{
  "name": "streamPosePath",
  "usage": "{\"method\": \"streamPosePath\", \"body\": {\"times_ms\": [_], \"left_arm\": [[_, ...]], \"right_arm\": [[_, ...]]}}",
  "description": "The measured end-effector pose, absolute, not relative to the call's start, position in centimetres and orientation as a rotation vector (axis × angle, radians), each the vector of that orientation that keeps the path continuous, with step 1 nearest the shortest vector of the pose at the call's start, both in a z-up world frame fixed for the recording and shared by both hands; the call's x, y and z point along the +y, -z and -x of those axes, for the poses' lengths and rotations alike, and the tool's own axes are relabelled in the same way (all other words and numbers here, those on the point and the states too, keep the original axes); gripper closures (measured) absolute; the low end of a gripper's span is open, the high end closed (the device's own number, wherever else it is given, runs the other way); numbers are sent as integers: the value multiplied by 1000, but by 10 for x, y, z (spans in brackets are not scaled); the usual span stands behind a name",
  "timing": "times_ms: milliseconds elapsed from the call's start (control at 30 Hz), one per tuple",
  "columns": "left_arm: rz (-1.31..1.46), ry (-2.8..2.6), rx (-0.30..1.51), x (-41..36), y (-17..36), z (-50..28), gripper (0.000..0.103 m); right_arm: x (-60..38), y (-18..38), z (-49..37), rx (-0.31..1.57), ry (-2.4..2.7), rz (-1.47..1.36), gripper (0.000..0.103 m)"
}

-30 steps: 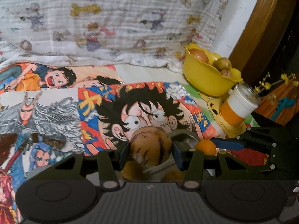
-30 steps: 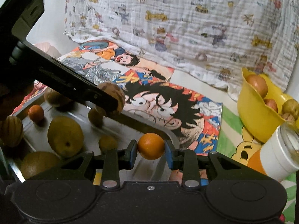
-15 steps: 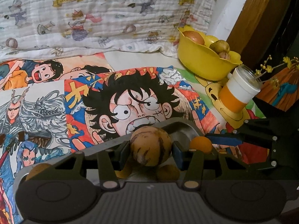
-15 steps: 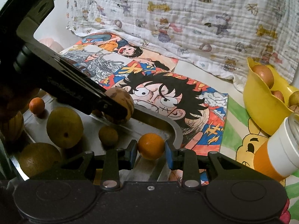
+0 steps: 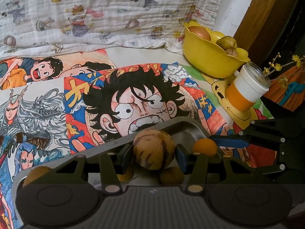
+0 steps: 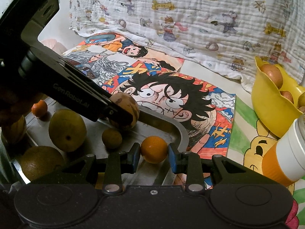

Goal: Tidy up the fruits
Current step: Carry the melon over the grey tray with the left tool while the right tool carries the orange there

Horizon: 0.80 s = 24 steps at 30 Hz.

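My left gripper (image 5: pixel 153 151) is shut on a round brown striped fruit (image 5: pixel 154 148), held over the far rim of a metal tray (image 5: pixel 183 126). In the right wrist view that same striped fruit (image 6: pixel 126 106) shows in the left gripper's fingers (image 6: pixel 114 112). My right gripper (image 6: pixel 154 153) is shut on a small orange fruit (image 6: pixel 154 149) above the tray's right corner (image 6: pixel 181 133). The left wrist view also catches the orange fruit (image 5: pixel 205 147) in the right gripper's fingers (image 5: pixel 228 142). A yellow bowl (image 5: pixel 207 61) with several fruits stands at the back right.
Several fruits lie in the tray: a large yellow-green one (image 6: pixel 66 129), a small one (image 6: pixel 111 138), a brownish one (image 6: pixel 41 162), a small orange (image 6: pixel 39 108). An orange-and-white cup (image 5: pixel 246 89) stands beside the yellow bowl (image 6: pixel 270 103). Cartoon drawings (image 5: pixel 133 99) cover the surface; a printed cloth (image 5: pixel 114 13) lies behind.
Both views have shifted a little: the tray rim, formerly hidden under the left gripper, now shows ahead of it. Each fruit stays gripped as before.
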State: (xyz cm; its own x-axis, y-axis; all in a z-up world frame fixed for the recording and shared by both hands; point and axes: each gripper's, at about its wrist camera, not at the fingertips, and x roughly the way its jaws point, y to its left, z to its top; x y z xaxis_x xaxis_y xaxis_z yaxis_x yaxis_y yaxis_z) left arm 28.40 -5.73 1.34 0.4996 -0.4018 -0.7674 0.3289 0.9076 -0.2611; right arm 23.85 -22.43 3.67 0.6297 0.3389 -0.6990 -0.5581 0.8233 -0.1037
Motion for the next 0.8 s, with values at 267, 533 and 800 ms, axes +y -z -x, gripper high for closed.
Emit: {"method": "streamPosePath", "body": {"times_ms": [267,533,800], "left_arm": [[86,443,952,-57,-13,-284,50],[86,438,976,-59,-10,-285,49],[96,433,988,-59,-10,-287,49]], "right_arm": [[-226,-37,-241,741,-530,317,69],[-226,-36,-244,768,-529,301,69],[-228,-35,-246,788,-528,283,69]]}}
